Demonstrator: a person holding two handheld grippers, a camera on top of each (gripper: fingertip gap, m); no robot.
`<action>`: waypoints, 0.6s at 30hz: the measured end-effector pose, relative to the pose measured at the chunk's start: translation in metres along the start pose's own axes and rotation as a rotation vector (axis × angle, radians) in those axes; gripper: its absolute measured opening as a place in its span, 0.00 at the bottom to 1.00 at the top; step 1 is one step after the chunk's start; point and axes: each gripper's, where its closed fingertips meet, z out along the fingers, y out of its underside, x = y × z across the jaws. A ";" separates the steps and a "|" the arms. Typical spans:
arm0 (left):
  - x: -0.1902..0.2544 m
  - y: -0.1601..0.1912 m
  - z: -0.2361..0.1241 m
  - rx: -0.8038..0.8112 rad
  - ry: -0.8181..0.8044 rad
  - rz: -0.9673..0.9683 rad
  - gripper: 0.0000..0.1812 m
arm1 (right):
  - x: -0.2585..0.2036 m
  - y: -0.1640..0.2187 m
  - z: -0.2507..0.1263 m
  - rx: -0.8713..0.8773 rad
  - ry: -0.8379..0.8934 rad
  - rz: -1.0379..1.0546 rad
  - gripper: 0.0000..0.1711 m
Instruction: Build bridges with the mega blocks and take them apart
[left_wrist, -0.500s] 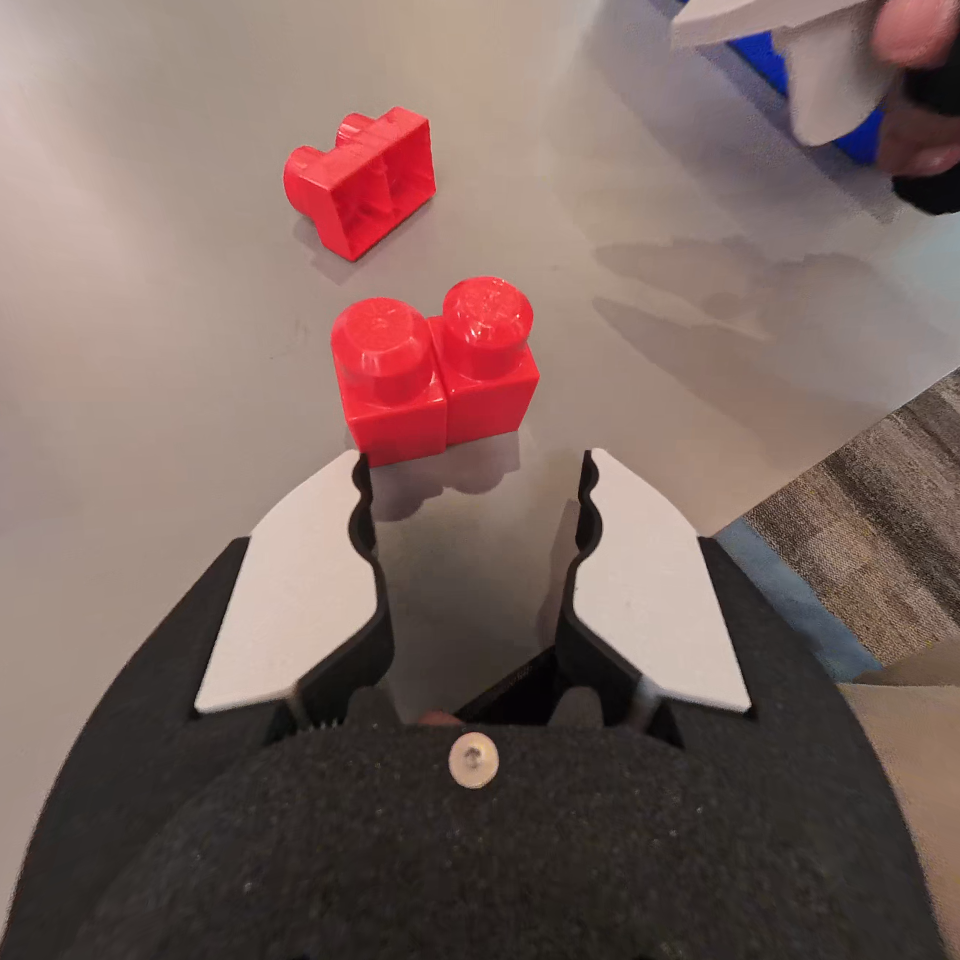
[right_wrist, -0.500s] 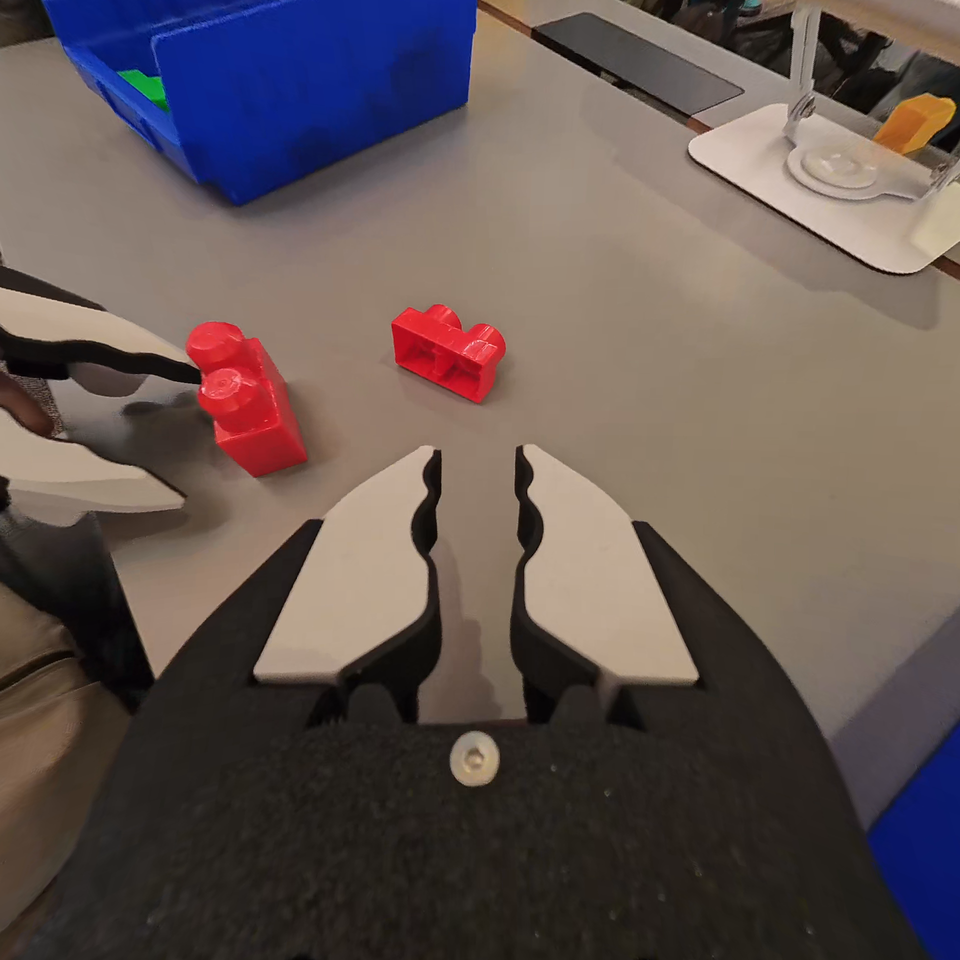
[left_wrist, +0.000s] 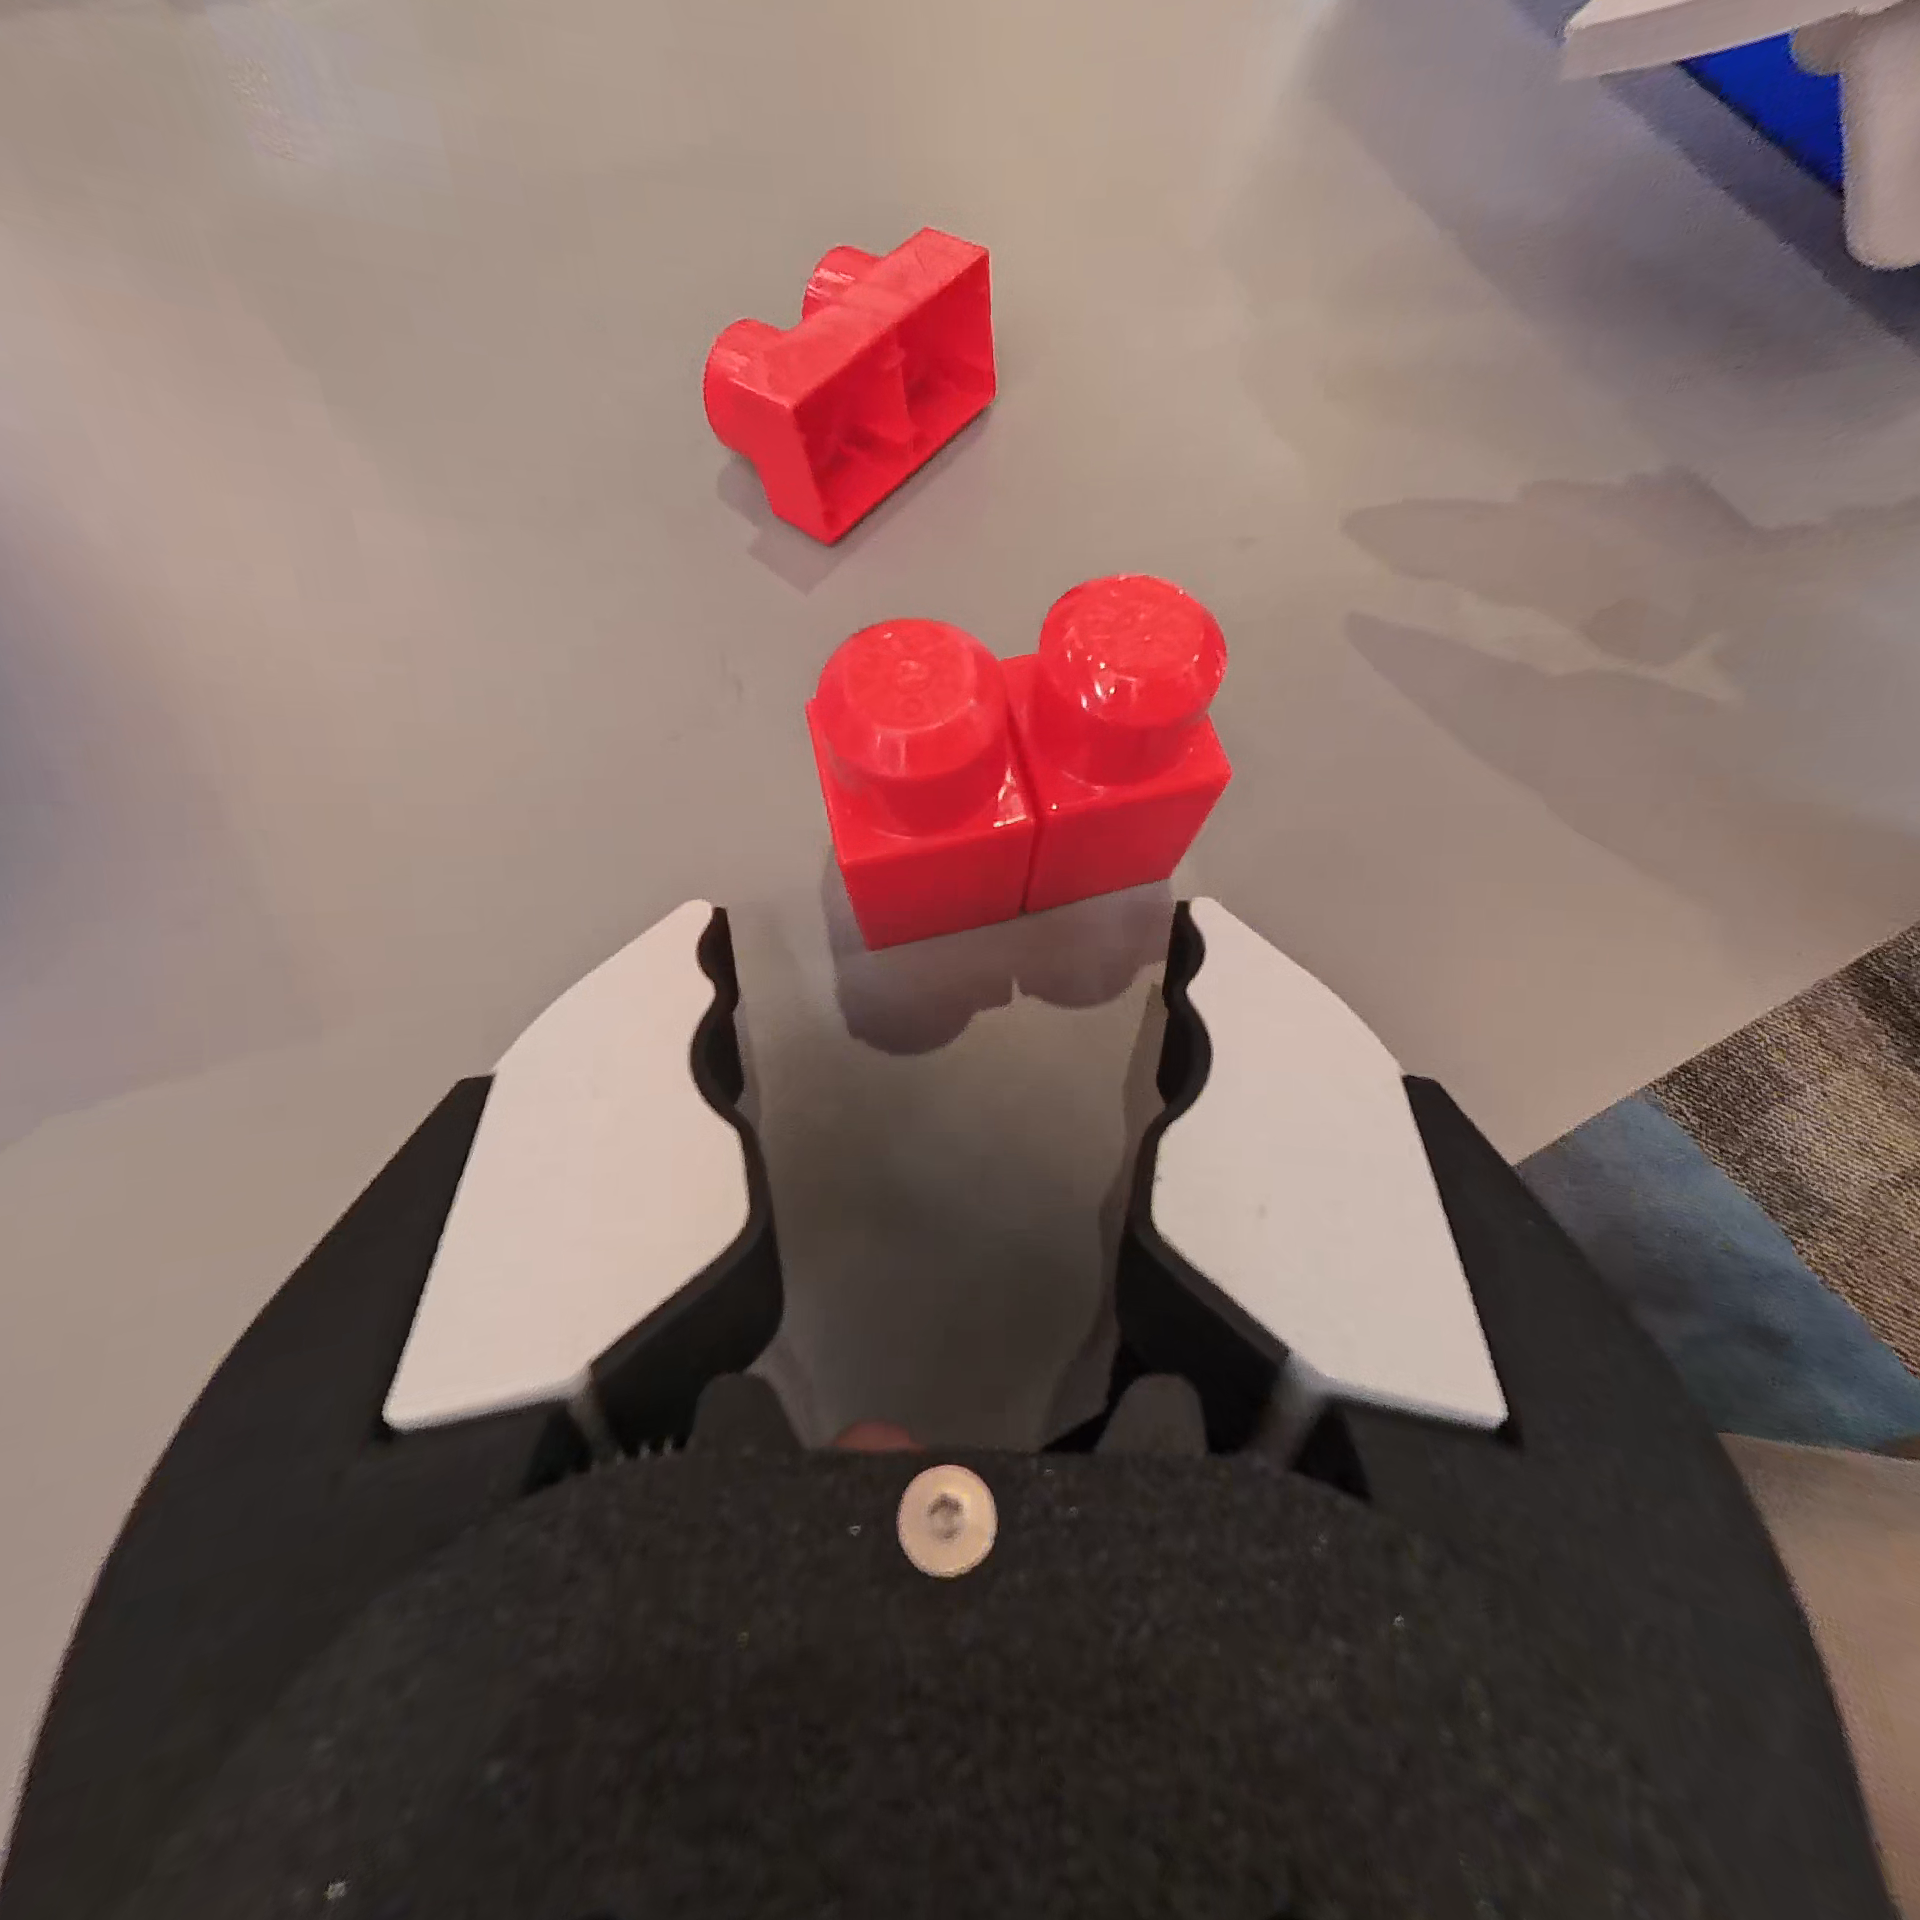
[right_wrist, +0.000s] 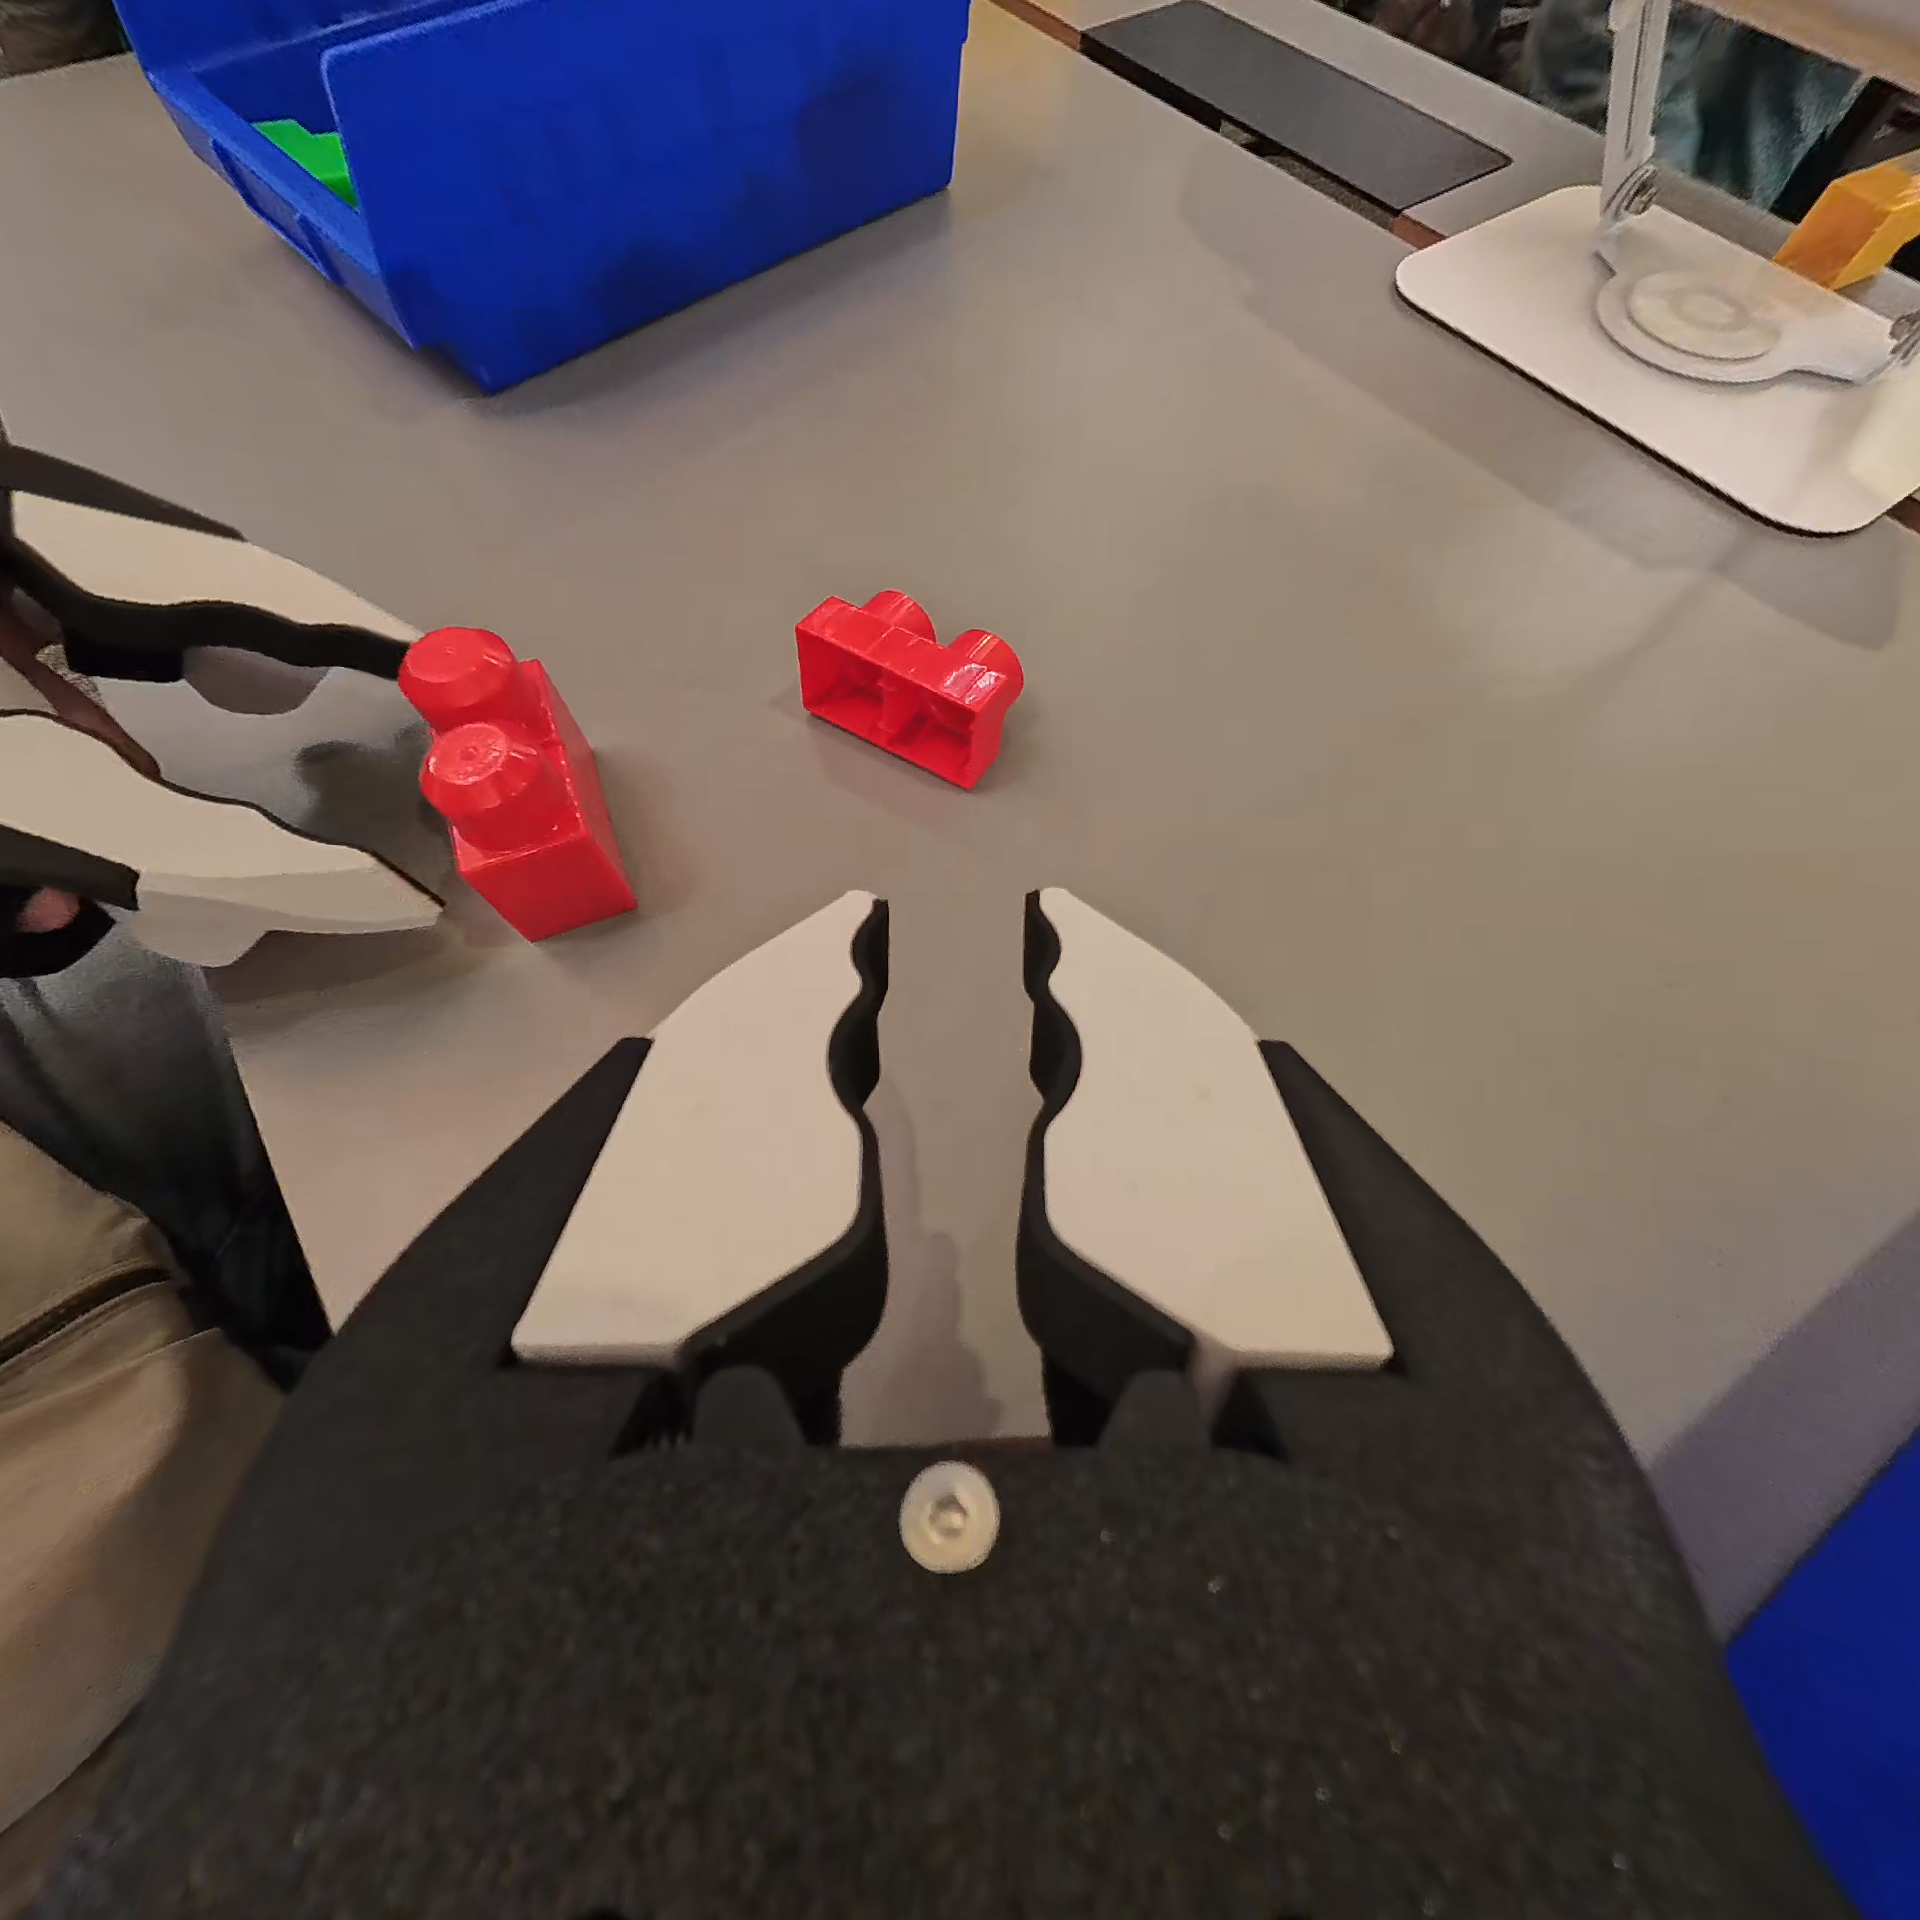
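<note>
1. Surroundings: grey table (right_wrist: 1299, 727), blue bin (right_wrist: 623, 177) at the far left, white base plate (right_wrist: 1558, 343) with a clear stand and an orange piece (right_wrist: 1849, 223) at the far right. Nothing sits between your grippers and the blocks.
2. Your left gripper (left_wrist: 951, 920): tongs spread wide, empty, tips just short of the upright red block (left_wrist: 1013, 790), studs up. In the right wrist view its upper fingertip looks to be at the far stud; contact unclear.
3. Your right gripper (right_wrist: 956, 904): tongs slightly apart, empty, above bare table, tipped red block (right_wrist: 909, 691) ahead.
4. The tipped block lies on its side, hollow underside showing, well apart from the upright one.
5. Only the right wrist view shows the bin's inside: a green block (right_wrist: 307, 156) in one compartment. Left wrist view catches just a blue corner.
</note>
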 end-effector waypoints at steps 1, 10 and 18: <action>0.000 -0.002 0.000 0.007 -0.003 0.005 0.44 | 0.000 0.001 0.000 -0.001 0.000 0.002 0.14; 0.003 -0.011 0.014 0.008 -0.087 -0.081 0.53 | -0.001 0.001 0.000 -0.011 -0.006 0.001 0.14; 0.009 -0.011 0.024 -0.028 -0.095 -0.164 0.53 | -0.004 0.002 0.000 -0.015 -0.022 0.004 0.14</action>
